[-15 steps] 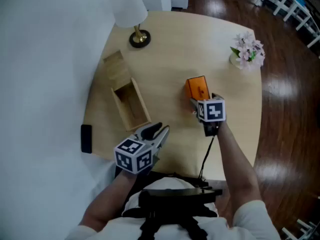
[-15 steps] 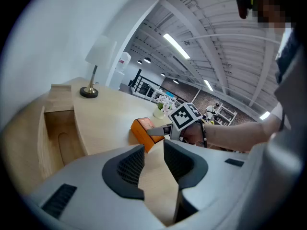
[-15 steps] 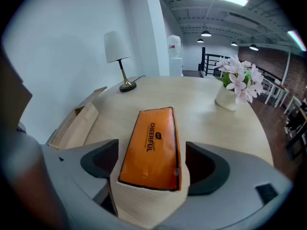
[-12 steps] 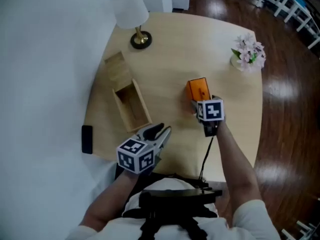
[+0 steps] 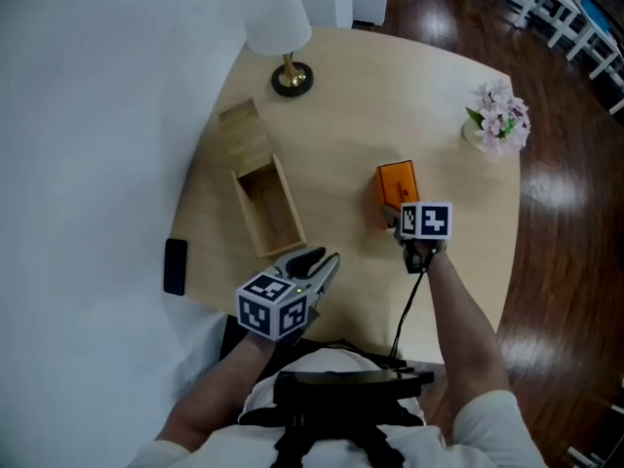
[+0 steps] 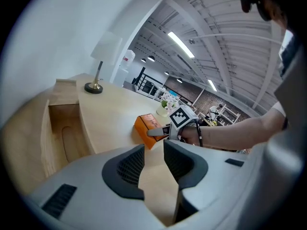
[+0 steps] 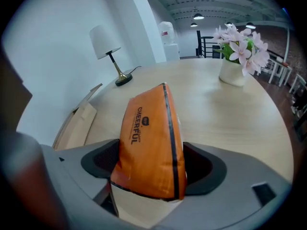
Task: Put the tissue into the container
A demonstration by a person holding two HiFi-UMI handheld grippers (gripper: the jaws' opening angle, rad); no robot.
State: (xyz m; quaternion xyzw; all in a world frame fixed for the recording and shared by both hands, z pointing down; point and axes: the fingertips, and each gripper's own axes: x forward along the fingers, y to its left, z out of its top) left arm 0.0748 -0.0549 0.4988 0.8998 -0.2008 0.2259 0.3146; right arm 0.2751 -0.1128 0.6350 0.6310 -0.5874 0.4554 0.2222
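Observation:
An orange tissue pack (image 5: 395,183) stands on edge on the round wooden table (image 5: 390,86). My right gripper (image 5: 398,213) is at its near end, and in the right gripper view the pack (image 7: 151,133) fills the gap between both pads, so that gripper (image 7: 151,169) is shut on it. The open wooden box (image 5: 268,208) lies to the left, its lid (image 5: 244,130) beside it at the far end. My left gripper (image 5: 327,259) hovers near the table's front edge, right of the box, jaws a little apart with nothing between them (image 6: 153,150). From there the pack (image 6: 146,127) shows ahead.
A white lamp (image 5: 278,22) with a brass foot (image 5: 292,78) stands at the table's far left. A vase of pink flowers (image 5: 499,120) sits at the far right edge. A black phone (image 5: 175,266) lies at the left front edge. Dark wooden floor surrounds the table.
The whole scene has slid down and right in the head view. Both grippers and the tissue pack keep nearly the same places on the table.

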